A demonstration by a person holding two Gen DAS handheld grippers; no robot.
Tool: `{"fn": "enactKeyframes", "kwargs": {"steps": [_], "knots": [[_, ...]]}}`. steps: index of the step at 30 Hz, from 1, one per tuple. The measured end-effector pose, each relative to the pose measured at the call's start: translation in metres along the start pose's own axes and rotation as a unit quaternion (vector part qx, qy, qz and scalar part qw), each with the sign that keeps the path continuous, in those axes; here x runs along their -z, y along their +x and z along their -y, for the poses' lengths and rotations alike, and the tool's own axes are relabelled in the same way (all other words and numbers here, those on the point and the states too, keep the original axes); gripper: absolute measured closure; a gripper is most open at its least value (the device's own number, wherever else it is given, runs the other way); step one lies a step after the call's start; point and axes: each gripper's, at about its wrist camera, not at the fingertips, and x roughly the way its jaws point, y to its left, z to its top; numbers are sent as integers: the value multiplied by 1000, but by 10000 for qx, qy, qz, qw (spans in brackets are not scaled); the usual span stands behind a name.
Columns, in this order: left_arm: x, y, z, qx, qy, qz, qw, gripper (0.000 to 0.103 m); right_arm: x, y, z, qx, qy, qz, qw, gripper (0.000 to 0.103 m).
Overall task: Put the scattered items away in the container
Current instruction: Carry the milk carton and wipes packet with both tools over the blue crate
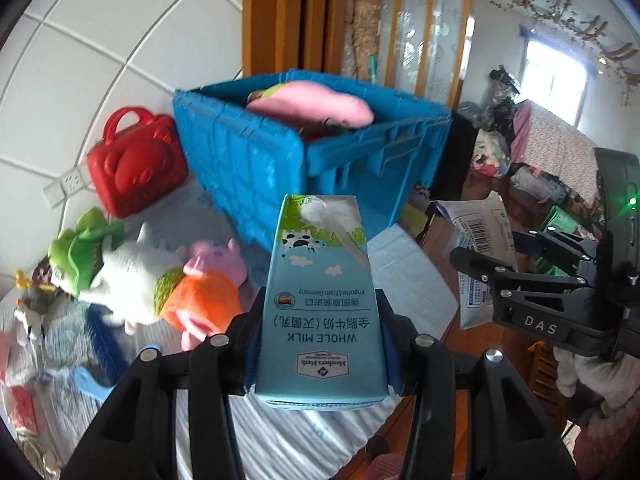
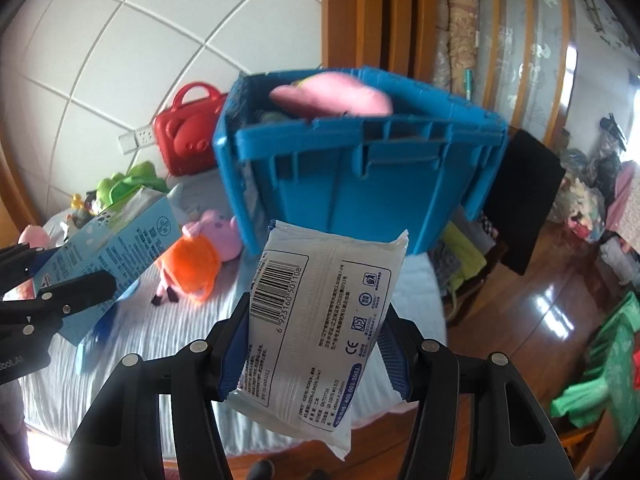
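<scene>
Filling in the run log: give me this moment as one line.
left gripper: shut on milk carton | right gripper: shut on wipes pack | blue crate: ahead, pink plush inside | both items not yet in

Your left wrist camera is looking down along its fingers, close behind a milk carton (image 1: pixel 320 304); your right is peering from close behind a wipes packet (image 2: pixel 320 320). Both are facing the blue crate (image 1: pixel 280 168) nearby.
</scene>
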Motion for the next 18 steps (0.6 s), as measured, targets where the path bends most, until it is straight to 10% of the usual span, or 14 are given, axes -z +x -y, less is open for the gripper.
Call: {"fn": "enactKeyframes", "kwargs": {"steps": [18], "knots": [[-176, 98, 68, -832, -842, 736, 9902, 56, -145, 61, 145, -1028, -614, 1039, 9874, 46]]}}
